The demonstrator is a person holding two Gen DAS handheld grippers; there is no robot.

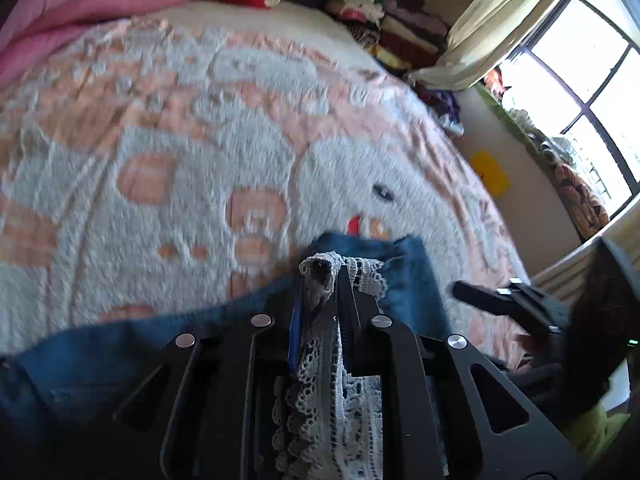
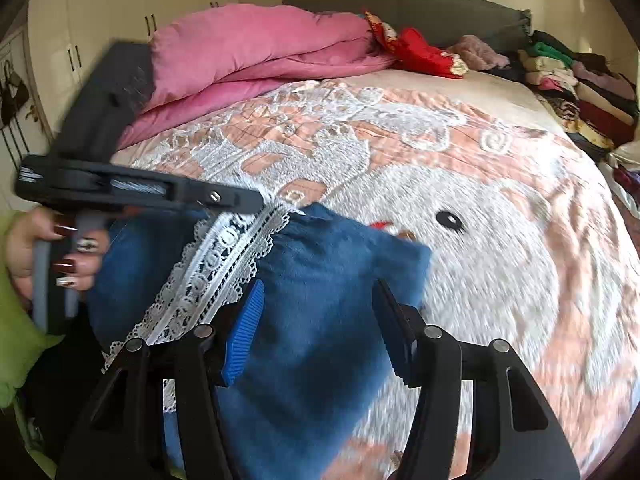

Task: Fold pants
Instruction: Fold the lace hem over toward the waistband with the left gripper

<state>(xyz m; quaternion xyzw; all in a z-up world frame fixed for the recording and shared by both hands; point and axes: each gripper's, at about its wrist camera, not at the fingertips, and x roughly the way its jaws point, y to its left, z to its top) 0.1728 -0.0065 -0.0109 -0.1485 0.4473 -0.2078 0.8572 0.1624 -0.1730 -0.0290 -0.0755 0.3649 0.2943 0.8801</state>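
Your left claw [image 1: 320, 280] is clenched on the white lace trim [image 1: 332, 380] of the blue pants [image 2: 320, 280], which lie on the near part of the bed [image 2: 500, 260]. Your right claw [image 2: 320, 320] stands released, its pads either side of the blue cloth, not pressing. Far left lies a pink duvet [image 2: 260, 52]

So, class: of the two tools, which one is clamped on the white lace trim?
The left tool: its jaws are pinched shut on the lace trim. The right tool stands open over the blue pants, gripping nothing.
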